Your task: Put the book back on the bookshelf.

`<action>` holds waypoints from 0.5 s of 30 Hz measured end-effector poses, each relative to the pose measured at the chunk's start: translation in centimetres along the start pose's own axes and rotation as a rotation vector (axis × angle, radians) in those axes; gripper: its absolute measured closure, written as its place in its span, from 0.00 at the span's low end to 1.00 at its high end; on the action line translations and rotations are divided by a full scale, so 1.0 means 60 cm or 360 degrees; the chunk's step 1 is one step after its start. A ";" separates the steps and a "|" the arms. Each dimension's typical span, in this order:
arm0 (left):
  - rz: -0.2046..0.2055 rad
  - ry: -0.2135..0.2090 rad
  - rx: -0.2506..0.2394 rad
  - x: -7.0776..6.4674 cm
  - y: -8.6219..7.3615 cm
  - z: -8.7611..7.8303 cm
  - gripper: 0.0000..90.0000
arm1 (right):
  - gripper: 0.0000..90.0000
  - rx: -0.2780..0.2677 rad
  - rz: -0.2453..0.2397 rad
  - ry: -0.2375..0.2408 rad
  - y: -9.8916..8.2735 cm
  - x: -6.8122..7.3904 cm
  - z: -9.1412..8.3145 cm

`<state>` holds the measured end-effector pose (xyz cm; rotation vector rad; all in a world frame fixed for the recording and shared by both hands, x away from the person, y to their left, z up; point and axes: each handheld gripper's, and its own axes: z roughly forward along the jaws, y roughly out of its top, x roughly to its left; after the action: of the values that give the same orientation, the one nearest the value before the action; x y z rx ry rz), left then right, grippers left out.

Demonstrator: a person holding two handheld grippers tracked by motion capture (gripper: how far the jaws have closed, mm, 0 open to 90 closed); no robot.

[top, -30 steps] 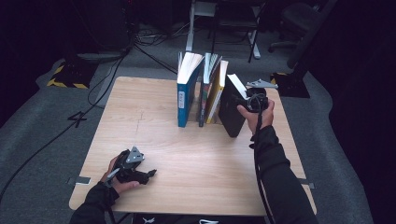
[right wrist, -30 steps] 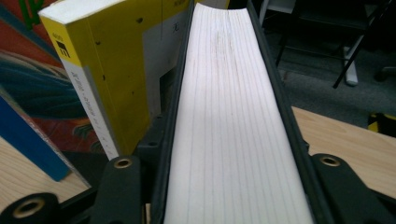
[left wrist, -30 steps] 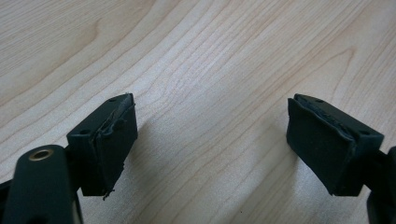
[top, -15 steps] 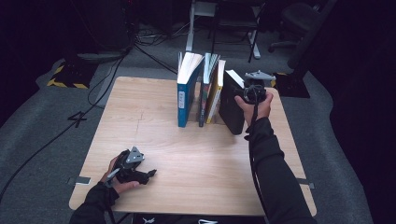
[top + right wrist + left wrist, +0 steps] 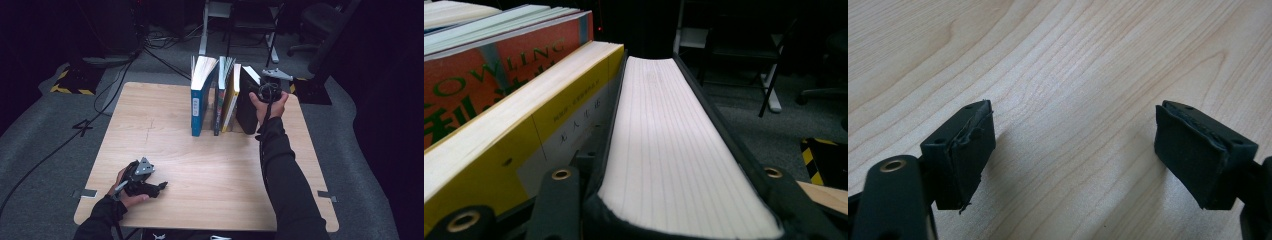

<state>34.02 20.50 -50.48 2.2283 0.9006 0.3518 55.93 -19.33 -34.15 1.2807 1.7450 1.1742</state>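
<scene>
At the lower left of the high view, the left gripper (image 5: 161, 186) lies in the person's hand on the table (image 5: 210, 165) with its jaws apart and nothing between them; its own view shows bare wood grain between the two pads, and it sits where it did a second ago. Higher up, right of centre, the right gripper (image 5: 256, 93) is clamped across the black book (image 5: 247, 102). A second ago that book leaned away from the row; now it stands upright, pressed against the yellow book (image 5: 230, 98), with the dark-spined book (image 5: 220, 97) and blue book (image 5: 199, 97) beyond to the left. The shelving looks nearly finished, with only the release left. Open tabletop stretches toward the bottom of the frame and to the left of the row, while the table's far edge lies just behind the books, so any withdrawal seems safest toward the lower part of the picture.
</scene>
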 end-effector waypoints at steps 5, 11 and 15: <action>-0.0002 0.0003 -0.0001 -0.001 0.000 0.000 0.19 | 0.59 -0.0080 -0.0003 -0.0023 -0.006 0.001 0.015; 0.0000 -0.0006 -0.0008 -0.002 -0.001 0.000 0.20 | 0.59 -0.0103 -0.0009 -0.0012 -0.018 -0.001 0.027; 0.0011 -0.0009 -0.0005 -0.002 -0.001 -0.001 0.20 | 0.59 -0.0134 -0.0005 -0.0007 -0.023 -0.002 0.027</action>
<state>33.91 20.48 -50.48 2.2293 0.8888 0.3496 56.90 -19.14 -36.02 1.2296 1.6759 1.2287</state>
